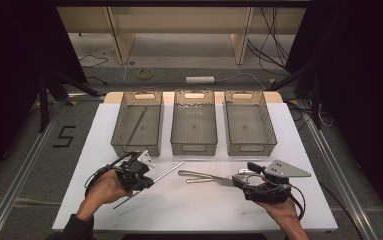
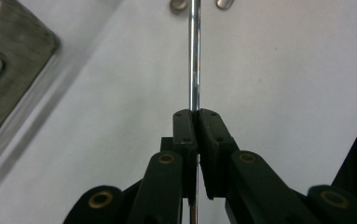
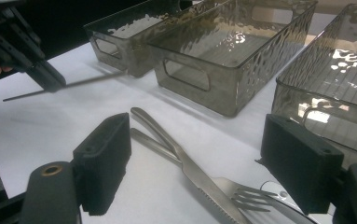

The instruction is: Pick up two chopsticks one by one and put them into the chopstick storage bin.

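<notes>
- Two handheld grippers work at the near edge of a white table [image 1: 299, 200].
- At near left, the left gripper [image 1: 146, 181] has its jaws clenched on a thin metal rod [image 2: 194, 56], which runs straight out between them toward the far right.
- At near right, the right gripper [image 3: 199, 168] has its jaws spread wide, a knife [image 3: 185, 163] and fork [image 3: 246, 193] lying on the table between them.
- Beyond, three clear bins [image 1: 194, 127] stand in a row.

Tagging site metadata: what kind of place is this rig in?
Likely a lab data-collection station, not a home: a white table ringed by black curtains, loose cables and a power strip on the floor, and three identical clear bins lined up.
</notes>
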Available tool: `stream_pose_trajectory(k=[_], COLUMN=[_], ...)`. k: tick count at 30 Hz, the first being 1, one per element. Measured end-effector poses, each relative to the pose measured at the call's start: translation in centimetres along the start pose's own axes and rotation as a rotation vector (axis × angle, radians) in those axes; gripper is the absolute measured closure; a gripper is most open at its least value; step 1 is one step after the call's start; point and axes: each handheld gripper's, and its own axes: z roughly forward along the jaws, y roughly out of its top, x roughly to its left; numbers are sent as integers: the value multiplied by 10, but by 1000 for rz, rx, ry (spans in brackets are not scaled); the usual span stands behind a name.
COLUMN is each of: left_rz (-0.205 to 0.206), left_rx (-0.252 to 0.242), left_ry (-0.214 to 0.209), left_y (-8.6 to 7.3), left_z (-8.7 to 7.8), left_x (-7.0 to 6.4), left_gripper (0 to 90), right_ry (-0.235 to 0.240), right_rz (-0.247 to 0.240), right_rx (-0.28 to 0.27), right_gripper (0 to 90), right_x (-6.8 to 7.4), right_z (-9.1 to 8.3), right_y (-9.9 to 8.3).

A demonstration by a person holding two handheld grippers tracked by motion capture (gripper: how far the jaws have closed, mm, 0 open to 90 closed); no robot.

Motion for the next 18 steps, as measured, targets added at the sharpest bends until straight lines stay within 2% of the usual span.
stream_pose_trajectory(k=[3, 11, 18], left_rz=[-29, -69, -115], left_rx=[-29, -101, -157], left_ry=[7, 39, 87], left_y=[1, 11, 24], left_z=[-4, -24, -39], left_x=[4, 18, 40], left_gripper=[853, 853, 852], right_ry=[0, -5, -7], right_rz=[-4, 7, 13], right_rx=[0, 3, 6], right_gripper=[253, 254, 253], right_x=[0, -3, -3], right_z=[0, 0, 1], right_y=[0, 0, -1])
